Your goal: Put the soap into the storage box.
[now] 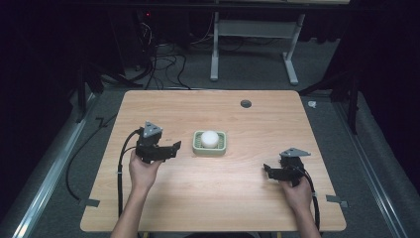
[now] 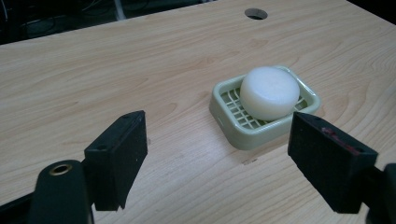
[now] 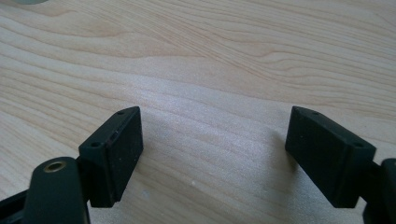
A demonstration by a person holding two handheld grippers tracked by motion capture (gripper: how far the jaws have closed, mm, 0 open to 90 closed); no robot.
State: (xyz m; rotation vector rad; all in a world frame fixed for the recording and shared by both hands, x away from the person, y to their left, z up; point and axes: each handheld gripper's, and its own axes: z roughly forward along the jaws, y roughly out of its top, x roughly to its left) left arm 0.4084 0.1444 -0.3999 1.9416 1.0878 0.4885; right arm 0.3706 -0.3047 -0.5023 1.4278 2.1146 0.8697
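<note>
Left hand-held black gripper (image 1: 174,146) jaws wide beside pale green slatted plastic soap dish (image 2: 247,137), lined up for round white soap bar (image 2: 270,92); right gripper (image 1: 267,170) spread, idle.

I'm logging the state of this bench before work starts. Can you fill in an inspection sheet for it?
Surface: wooden table, grommet hole near far edge.
Job's things: white round soap bar in green slatted soap dish, mid-table.
Clutter: nothing seen.
Grippers: left gripper open, pointing at dish; right gripper open over bare wood.
Cables: one cable trails from each gripper.
Surroundings: grey carpet, tangled wires, white table frame beyond.
</note>
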